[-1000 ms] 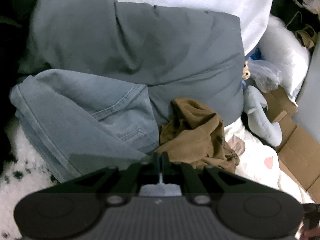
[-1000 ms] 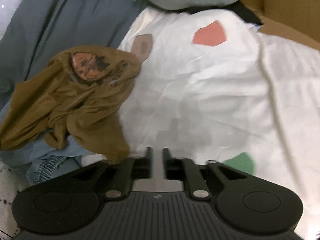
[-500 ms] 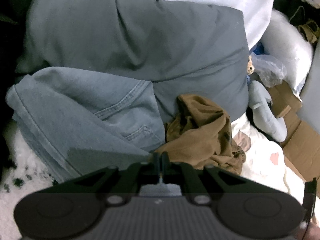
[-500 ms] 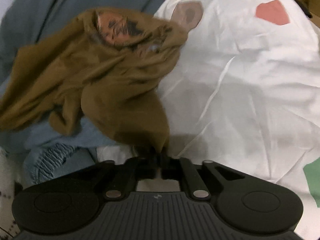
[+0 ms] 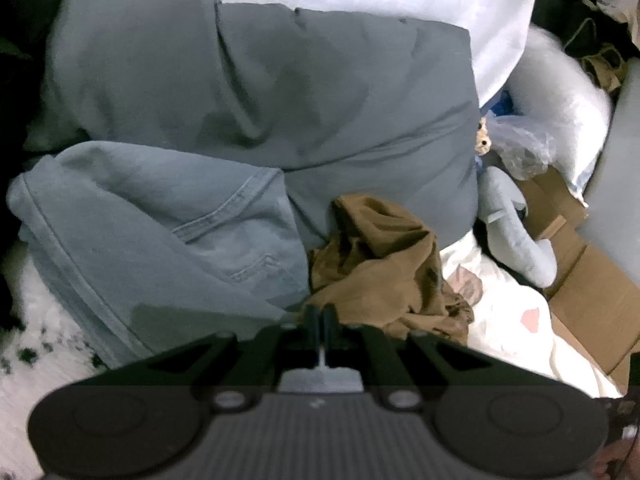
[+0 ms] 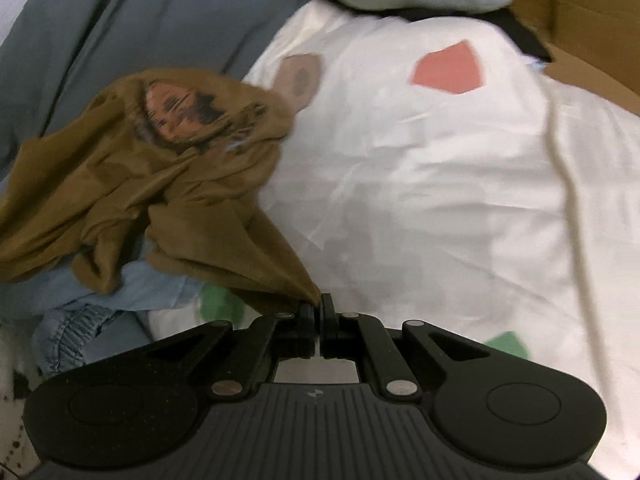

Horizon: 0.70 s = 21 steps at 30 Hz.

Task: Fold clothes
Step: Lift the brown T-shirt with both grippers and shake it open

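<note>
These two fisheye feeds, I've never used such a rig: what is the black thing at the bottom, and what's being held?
Each black shape is a hand-held two-finger gripper; its camera looks forward along the fingers. In the right wrist view, the right gripper is shut on a corner of the brown shirt, which lies crumpled against the white patterned sheet. In the left wrist view, the left gripper is closed near the jeans and a grey pillow; whether it pinches fabric is unclear.
</note>
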### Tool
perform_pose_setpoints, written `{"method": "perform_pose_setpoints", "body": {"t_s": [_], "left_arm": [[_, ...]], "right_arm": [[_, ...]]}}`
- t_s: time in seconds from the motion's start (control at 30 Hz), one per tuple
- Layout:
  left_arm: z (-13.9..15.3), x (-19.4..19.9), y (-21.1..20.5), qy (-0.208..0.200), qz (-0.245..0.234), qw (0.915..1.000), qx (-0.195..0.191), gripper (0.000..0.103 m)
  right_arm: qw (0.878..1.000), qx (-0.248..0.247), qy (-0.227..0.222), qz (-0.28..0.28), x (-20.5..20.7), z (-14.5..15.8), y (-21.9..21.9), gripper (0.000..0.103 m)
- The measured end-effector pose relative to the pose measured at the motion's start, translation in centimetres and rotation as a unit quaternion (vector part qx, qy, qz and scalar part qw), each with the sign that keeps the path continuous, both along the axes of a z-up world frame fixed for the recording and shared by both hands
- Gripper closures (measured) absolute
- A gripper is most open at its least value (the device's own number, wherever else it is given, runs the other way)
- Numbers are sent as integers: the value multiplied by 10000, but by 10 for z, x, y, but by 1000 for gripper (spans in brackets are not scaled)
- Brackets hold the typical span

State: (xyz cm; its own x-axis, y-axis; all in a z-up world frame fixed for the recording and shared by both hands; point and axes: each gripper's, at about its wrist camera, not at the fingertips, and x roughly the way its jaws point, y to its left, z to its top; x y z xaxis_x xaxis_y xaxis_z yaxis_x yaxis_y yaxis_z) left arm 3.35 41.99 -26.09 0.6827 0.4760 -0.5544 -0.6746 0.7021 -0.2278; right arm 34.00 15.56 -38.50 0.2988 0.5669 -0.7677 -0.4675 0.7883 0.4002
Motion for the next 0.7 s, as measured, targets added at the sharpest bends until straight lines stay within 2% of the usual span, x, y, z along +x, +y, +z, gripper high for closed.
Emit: {"method": "perform_pose_setpoints", "body": {"t_s": [0.33, 0.7], "left_arm": [[3, 12, -19, -104, -165, 9998, -75, 101], [9, 24, -42, -223, -406, 9988, -144, 101]], "right_arm": [[9973, -343, -237, -607, 24, 27, -89, 103], [9878, -846, -575, -1174, 39, 60, -195, 103]]}}
